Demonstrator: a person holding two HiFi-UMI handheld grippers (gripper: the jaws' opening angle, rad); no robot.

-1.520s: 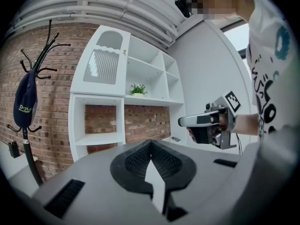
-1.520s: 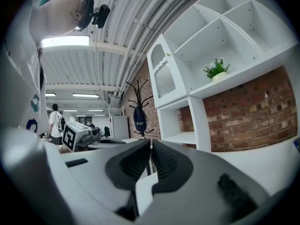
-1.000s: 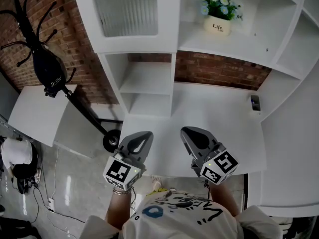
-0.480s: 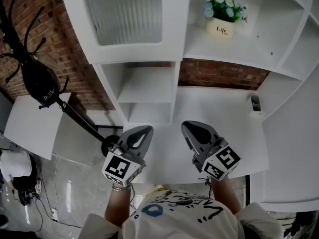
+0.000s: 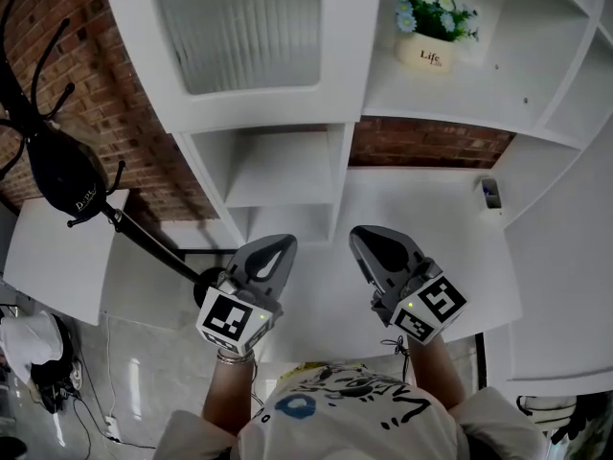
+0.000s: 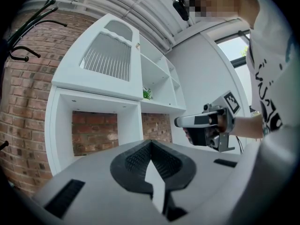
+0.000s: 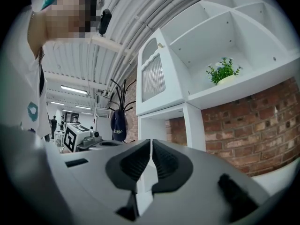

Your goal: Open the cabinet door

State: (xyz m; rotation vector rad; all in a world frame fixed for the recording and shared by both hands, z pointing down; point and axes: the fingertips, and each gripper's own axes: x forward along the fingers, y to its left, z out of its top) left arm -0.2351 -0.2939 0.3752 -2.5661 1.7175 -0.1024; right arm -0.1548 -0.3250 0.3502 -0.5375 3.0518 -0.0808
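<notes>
Well, the smooth grey left gripper [image 5: 271, 257] and right gripper [image 5: 378, 252] hover level over the white desk [image 5: 421, 218], their ribbed black pads [image 6: 133, 159] pressed together on nothing. Up left, the white cabinet door [image 5: 251, 27] with its fluted glass panel looks closed, though its edge is hard to judge.

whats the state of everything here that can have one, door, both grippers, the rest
cabinet door, closed, nothing touching it
left hand-held gripper, shut, empty, short of the cabinet
right hand-held gripper, shut, empty, above the desk
potted plant, upright on the open shelf
dark bag, hanging on the coat rack
</notes>
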